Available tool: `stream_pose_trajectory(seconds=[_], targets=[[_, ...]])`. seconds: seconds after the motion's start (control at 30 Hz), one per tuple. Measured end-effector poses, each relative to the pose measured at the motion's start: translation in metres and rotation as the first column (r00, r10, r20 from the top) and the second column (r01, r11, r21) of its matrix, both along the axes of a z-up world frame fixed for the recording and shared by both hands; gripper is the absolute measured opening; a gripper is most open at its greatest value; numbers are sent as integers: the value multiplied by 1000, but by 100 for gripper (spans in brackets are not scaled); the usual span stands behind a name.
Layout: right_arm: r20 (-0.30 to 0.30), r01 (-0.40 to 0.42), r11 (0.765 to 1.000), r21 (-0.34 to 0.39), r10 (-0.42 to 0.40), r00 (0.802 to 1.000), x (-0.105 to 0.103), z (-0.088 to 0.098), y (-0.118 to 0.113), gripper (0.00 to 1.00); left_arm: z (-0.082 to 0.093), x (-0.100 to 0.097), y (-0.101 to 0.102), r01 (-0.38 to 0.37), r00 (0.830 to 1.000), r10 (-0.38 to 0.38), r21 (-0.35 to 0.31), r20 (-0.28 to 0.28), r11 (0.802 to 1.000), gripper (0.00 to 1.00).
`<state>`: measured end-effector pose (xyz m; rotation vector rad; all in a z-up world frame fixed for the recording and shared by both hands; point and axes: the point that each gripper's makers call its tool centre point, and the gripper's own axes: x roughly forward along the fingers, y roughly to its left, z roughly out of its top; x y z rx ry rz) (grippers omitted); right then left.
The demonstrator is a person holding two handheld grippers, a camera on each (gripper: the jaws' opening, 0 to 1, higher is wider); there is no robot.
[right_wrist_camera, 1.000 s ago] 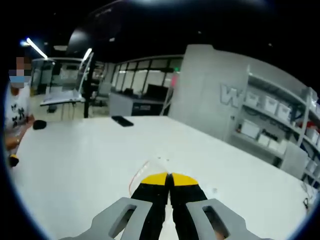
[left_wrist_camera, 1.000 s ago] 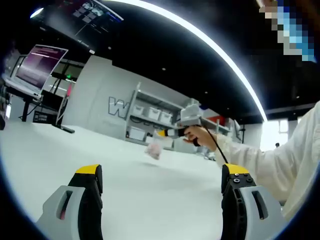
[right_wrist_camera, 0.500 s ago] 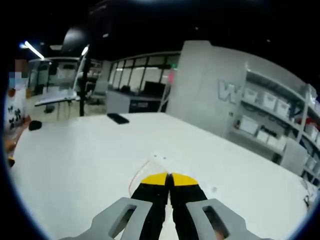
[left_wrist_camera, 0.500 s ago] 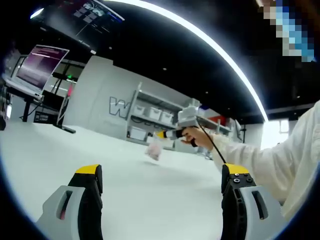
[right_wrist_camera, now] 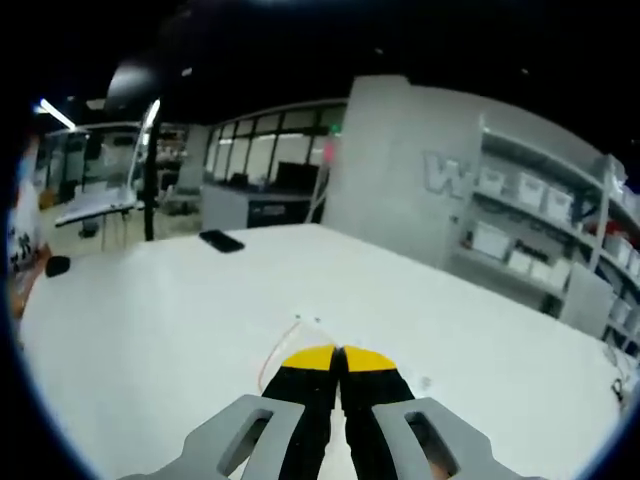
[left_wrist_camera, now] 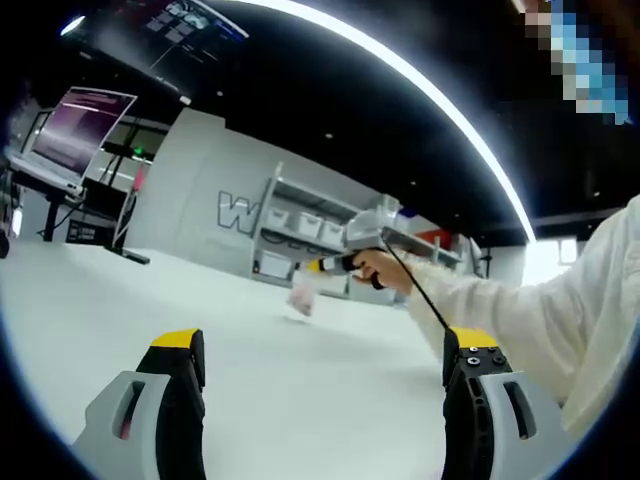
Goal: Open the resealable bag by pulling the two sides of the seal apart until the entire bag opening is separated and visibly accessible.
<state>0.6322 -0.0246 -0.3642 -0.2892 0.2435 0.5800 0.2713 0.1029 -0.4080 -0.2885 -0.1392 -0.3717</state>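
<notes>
Left claw [left_wrist_camera: 320, 370] gapes wide; right claw [right_wrist_camera: 338, 358] (raised, apparently hand-held) is pinched closed.

The left gripper view looks low over the white desk [left_wrist_camera: 300, 370] toward the shelves [left_wrist_camera: 305, 235] at 12 o'clock, from far. The right claw [left_wrist_camera: 312, 267] enters this view at 1 o'clock. The right gripper view looks from higher down on the same desk, close to it; the same shelves stand at 3 o'clock there.

Bare white table [left_wrist_camera: 120, 310] lies open ahead; only a dark flat object [right_wrist_camera: 221, 240] sits far off.
</notes>
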Motion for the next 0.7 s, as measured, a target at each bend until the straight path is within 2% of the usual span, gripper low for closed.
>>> stream_pose_trajectory(seconds=[0.2,0.37,0.57,0.7], targets=[[-4,22,1000,-2,-22,1000,8,-12,-2,0,-3,0,2,-10,1000,10,4,-8,1000,99],[-4,42,999,32,-42,999,14,-14,-5,0,-4,0,1,-9,1000,10,12,-10,1000,98],[8,36,999,37,-36,999,18,-12,-1,0,-5,1,-3,0,1000,0,14,-12,1000,98],[-11,22,998,66,-21,1000,17,-18,7,0,-3,1,-4,1,1000,-1,19,-10,1000,98]])
